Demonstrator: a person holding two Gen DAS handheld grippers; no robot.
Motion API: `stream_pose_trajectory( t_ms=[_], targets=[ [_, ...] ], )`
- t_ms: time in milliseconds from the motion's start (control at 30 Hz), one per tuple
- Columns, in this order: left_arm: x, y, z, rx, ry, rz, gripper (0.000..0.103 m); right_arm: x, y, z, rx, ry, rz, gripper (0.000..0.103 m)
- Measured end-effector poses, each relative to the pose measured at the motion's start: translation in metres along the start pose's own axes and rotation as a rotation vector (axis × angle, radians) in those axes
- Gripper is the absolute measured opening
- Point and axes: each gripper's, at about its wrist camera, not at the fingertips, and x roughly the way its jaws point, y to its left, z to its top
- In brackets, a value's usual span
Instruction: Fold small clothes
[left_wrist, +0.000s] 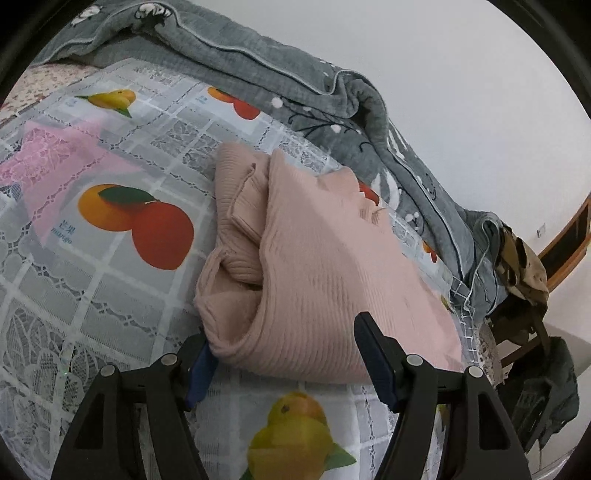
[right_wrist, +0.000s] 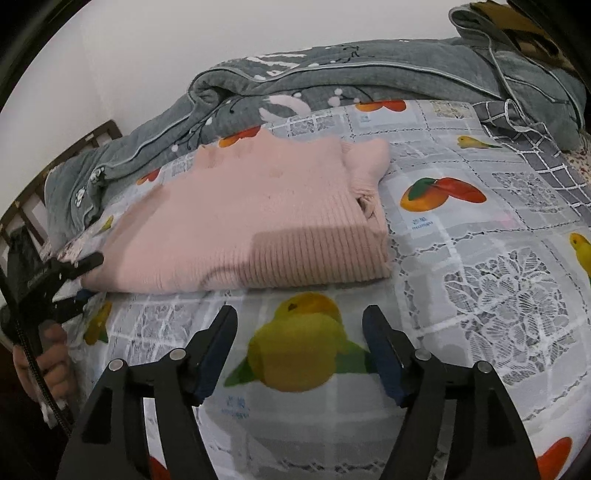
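White wall (left_wrist: 443, 92) behind fruit-print cloth (right_wrist: 480, 258).

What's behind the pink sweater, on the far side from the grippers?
Behind the pink sweater a rumpled grey quilt lies along the wall, over the fruit-print cloth. A strip of cloth shows between them. Whatever is under the quilt is covered.

A bed carries everything, covered by a fruit-print lace cloth (right_wrist: 461, 258). A folded pink sweater (right_wrist: 258, 218) lies directly on the cloth. Behind the sweater, a rumpled grey quilt (right_wrist: 332, 81) runs along the wall side, its edge overlapping the cloth.
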Motion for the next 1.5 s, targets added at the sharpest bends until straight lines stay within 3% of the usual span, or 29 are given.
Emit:
stream_pose_trajectory(
  t_ms=[567,733,800,867,967,1033,1100,1233,1500],
  targets=[
    [-0.001,0.003,0.003,-0.007,-0.021,-0.047,0.068,0.031,-0.017,0.031,0.277,-0.010,0.106,0.070],
    [0.002,0.002,0.006,-0.011,-0.020,-0.042,0.068,0.044,-0.018,0.044,0.292,0.007,0.093,0.061],
    [0.003,0.002,0.008,-0.011,-0.016,-0.039,0.067,0.047,-0.024,0.048,0.317,0.012,0.081,0.053],
    [0.004,0.002,0.009,-0.017,-0.019,-0.036,0.066,0.050,-0.030,0.049,0.346,0.018,0.075,0.037],
    [0.007,0.003,0.011,-0.026,-0.012,-0.016,0.055,0.053,-0.038,0.048,0.371,0.036,0.078,0.018],
    [0.008,0.007,0.012,-0.040,0.000,-0.024,0.028,0.052,-0.040,0.046,0.370,0.049,0.087,0.012],
    [0.011,0.015,0.012,-0.079,0.011,-0.043,0.013,0.045,-0.039,0.042,0.370,0.044,0.085,0.010],
    [0.003,0.017,0.007,-0.076,0.005,-0.070,0.012,0.029,-0.036,0.032,0.342,0.044,0.077,0.010],
    [-0.034,0.005,-0.041,-0.044,-0.008,-0.069,0.012,-0.015,-0.045,0.003,0.294,0.072,0.070,0.010]
  ],
)
